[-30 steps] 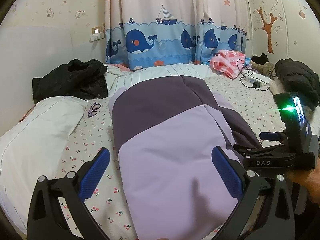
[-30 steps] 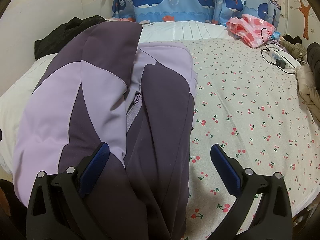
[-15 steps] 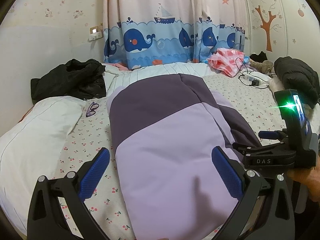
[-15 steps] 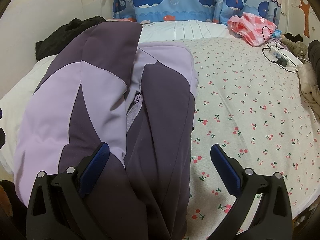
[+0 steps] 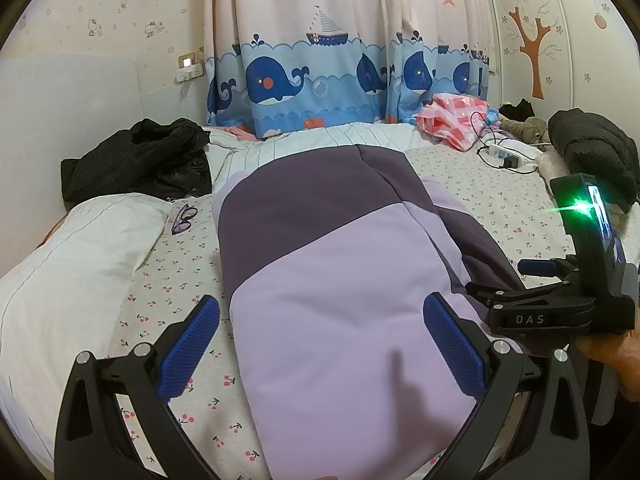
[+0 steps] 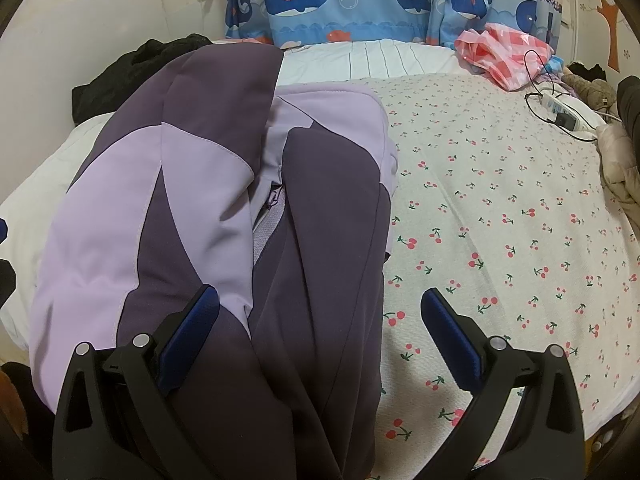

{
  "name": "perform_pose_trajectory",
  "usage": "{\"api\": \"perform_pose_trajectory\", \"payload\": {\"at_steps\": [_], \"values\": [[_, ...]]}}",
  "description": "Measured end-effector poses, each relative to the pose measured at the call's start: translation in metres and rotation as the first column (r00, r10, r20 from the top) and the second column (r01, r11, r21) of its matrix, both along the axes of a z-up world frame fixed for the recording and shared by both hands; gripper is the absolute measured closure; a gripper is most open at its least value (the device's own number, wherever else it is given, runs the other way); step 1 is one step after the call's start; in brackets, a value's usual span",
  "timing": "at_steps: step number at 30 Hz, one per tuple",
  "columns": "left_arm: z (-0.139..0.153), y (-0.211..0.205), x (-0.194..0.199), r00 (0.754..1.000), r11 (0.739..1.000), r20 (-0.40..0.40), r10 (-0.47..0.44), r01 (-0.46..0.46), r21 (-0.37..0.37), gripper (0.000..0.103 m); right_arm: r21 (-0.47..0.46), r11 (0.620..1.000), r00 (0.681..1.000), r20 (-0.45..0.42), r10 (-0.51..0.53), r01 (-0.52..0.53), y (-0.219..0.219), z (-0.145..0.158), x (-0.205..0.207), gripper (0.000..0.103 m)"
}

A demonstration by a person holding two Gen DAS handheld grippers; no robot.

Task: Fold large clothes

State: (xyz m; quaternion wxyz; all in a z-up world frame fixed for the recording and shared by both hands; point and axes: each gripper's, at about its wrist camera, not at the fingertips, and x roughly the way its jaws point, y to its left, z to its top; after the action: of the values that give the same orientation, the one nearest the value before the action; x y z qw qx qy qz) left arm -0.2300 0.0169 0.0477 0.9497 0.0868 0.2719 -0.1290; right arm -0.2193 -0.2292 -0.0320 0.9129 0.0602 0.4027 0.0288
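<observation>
Place: a home bedroom, seemingly a child's.
Bed: a cherry-print sheet (image 6: pixel 500 220) is covering it, with a white pillow (image 5: pixel 80 256) lying at its left edge.
Window side: whale-and-sailboat curtains (image 5: pixel 320 72) are hanging behind the far edge.
Walls: cartoon stickers and a tree decal (image 5: pixel 534 52) are showing.
Clutter: a black jacket (image 5: pixel 136 160), pink checked cloth (image 5: pixel 452 120) and a power strip (image 5: pixel 504 154) are lying about.

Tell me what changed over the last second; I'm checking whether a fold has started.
Nothing visibly changed. The purple jacket lies as before on the cherry-print bed; the left hand-held gripper and right hand-held gripper remain open, gripping nothing.
</observation>
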Motion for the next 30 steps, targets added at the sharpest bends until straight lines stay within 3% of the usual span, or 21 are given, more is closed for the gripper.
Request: {"api": "perform_pose_trajectory", "payload": {"at_steps": [30], "values": [[-0.010,0.002,0.005,1.000,1.000,-0.007,-0.010,0.010,0.005,0.005,0.039,0.999,1.000,-0.005,-0.008,0.009,0.003,-0.002,0.000,0.006]]}}
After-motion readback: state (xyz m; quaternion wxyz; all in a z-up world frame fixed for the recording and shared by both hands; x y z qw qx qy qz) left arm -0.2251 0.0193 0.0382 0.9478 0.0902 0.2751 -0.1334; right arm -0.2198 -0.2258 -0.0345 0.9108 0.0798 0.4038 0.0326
